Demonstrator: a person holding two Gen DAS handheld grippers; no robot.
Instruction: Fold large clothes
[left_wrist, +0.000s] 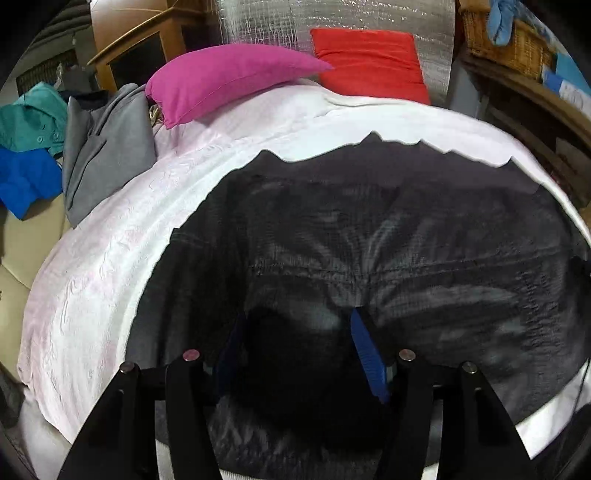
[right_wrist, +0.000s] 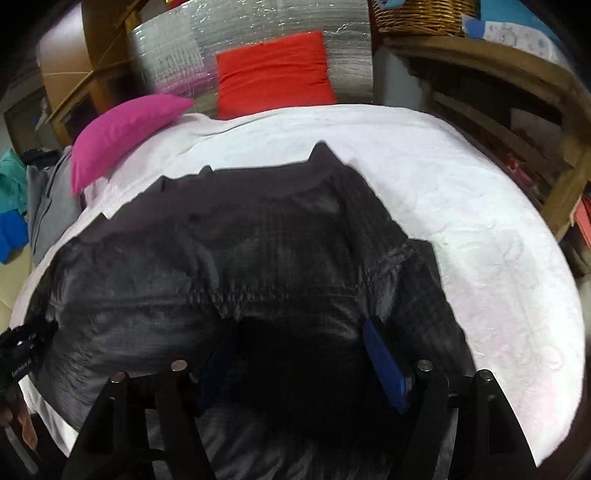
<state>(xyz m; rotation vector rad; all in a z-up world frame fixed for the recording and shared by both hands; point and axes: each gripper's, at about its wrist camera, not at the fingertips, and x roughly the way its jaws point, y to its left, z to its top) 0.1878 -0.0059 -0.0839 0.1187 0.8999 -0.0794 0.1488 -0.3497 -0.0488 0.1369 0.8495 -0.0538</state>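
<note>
A large dark grey garment (left_wrist: 388, 236) is spread flat on a bed covered by a white bedspread (left_wrist: 110, 258). The left gripper (left_wrist: 299, 354) is held over the garment's near part, its two blue fingers (left_wrist: 365, 350) spread apart; dark cloth is seen in the gap and beneath, but no fold is pinched by the pads. The right gripper (right_wrist: 299, 365) is held the same way over the same garment (right_wrist: 258, 251), its blue fingers (right_wrist: 384, 362) spread, with nothing clamped between them.

In the left wrist view, the garment's far edge is seen as a wavy line against the white, and a grey garment (left_wrist: 107, 147), a teal one (left_wrist: 33, 114) and a blue one (left_wrist: 26, 177) are piled at the bed's left side. In the right wrist view, a wide bare stretch of bedspread (right_wrist: 461, 221) is shown to the right, a wooden shelf (right_wrist: 517, 110) beyond it, and the left gripper's edge at the far left.

A pink cushion (left_wrist: 229, 77) and a red cushion (left_wrist: 369, 59) are seen at the head of the bed.

The garment's fabric looks thin and slightly shiny, creased, with a gathered seam across its middle.
</note>
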